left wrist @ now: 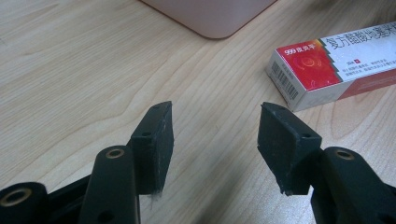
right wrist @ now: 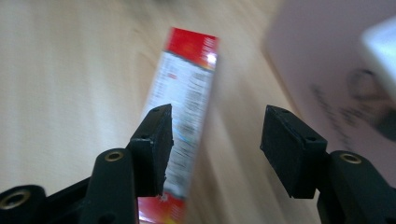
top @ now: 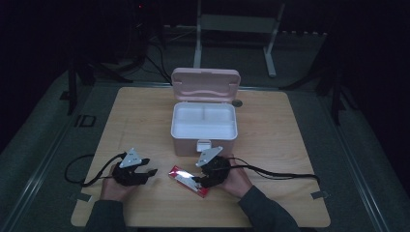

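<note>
Right tongs (right wrist: 215, 149), jaws wide and gripping nothing, are set over the near end of the long red-and-white cardboard box (right wrist: 189, 107) flat on the counter (top: 270, 121); its long axis runs straight ahead. Left tongs (left wrist: 215, 144), open and empty, are held farther off.

Left gripper (top: 147, 167) gapes wide; right gripper (top: 197, 180) seemingly open too

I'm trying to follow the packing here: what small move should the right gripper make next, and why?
Probably shift the right gripper sideways until the red and white carton sits squarely between its jaws, then close. The right gripper view shows the jaws open, with the carton lying mostly under one pad, not centred. The pink box stands open just behind, ready to receive it.
</note>
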`<state>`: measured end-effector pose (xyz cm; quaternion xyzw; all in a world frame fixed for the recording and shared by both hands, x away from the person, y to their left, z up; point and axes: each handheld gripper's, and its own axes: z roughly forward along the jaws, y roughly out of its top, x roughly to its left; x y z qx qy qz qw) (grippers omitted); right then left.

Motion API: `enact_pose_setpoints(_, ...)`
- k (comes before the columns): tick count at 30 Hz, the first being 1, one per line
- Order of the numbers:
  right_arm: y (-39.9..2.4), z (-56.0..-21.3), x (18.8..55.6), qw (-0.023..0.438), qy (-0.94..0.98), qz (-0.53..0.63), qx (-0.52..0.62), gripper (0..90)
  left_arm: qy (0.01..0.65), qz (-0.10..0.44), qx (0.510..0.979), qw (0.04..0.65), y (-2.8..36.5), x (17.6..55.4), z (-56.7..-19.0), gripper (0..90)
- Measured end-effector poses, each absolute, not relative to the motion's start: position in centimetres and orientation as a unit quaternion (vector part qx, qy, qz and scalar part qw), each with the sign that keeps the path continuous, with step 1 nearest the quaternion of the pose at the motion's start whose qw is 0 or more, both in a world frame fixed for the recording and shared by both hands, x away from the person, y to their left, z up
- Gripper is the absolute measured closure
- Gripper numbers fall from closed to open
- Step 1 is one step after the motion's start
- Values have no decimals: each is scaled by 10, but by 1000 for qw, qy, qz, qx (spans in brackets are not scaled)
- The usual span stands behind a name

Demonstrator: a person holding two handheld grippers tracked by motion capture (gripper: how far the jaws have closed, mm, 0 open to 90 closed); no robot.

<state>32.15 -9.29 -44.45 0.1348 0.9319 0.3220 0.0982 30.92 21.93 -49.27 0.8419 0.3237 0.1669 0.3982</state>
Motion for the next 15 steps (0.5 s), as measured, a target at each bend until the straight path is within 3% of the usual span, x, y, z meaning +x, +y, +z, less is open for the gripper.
enact_pose_setpoints(15,-78,-467,321,52,926,341,154,425,321,163,845,395,218,310,-494,453)
